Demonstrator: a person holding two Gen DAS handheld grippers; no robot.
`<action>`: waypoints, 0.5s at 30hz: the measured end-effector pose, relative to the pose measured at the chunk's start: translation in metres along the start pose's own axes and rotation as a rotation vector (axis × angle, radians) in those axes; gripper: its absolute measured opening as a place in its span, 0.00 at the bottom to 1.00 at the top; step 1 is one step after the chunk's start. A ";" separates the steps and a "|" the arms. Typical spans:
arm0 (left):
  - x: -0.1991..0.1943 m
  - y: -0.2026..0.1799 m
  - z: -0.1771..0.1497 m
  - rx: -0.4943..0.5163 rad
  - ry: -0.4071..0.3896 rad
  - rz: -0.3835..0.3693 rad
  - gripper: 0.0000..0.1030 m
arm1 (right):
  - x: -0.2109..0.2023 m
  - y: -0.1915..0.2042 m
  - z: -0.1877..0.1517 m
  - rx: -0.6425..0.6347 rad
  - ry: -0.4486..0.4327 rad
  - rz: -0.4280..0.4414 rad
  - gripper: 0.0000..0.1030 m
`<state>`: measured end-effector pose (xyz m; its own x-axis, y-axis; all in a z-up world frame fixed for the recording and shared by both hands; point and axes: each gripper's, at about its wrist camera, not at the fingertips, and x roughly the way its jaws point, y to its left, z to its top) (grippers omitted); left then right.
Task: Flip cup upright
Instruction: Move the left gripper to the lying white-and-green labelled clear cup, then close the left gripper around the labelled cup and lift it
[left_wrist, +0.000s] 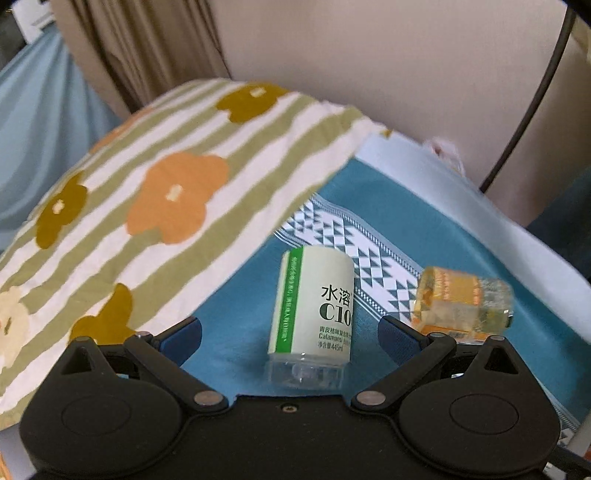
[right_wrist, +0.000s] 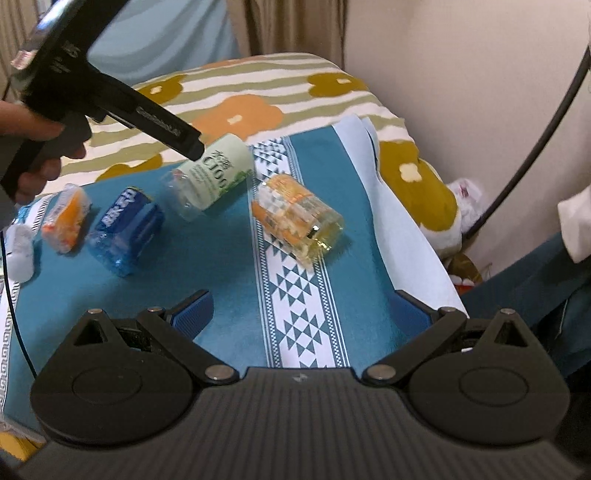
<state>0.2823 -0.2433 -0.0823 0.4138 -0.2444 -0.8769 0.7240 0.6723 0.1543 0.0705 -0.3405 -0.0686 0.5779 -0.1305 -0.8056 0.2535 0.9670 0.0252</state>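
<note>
Left tongs (left_wrist: 290, 334): spread, straddling green-labelled cup (left_wrist: 314, 306), no contact evident. Right tongs (right_wrist: 301, 312): spread, empty, over teal cloth (right_wrist: 221, 266). Cup: on its side, beside orange-labelled cup (right_wrist: 297, 218), also toppled. Flip not begun; grasp and uprighting outstanding.

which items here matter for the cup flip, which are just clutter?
In play:
- green-label cup, on its side, between the left gripper's open fingers
- left gripper
- orange-label cup, also on its side

Lying about:
- right gripper, open, holding nothing
- blue-label cup
- small orange packet
- floral blanket
- teal cloth
</note>
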 end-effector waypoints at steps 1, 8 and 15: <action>0.008 0.000 0.001 0.005 0.016 -0.006 0.98 | 0.003 -0.001 0.000 0.008 0.005 -0.005 1.00; 0.046 -0.002 0.006 0.026 0.091 -0.037 0.91 | 0.026 -0.007 0.003 0.045 0.045 -0.019 1.00; 0.065 -0.003 0.006 0.035 0.135 -0.062 0.71 | 0.037 -0.006 0.001 0.058 0.071 -0.008 1.00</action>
<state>0.3102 -0.2651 -0.1376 0.2918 -0.1868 -0.9381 0.7656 0.6335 0.1120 0.0911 -0.3511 -0.0985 0.5194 -0.1202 -0.8460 0.3039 0.9513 0.0513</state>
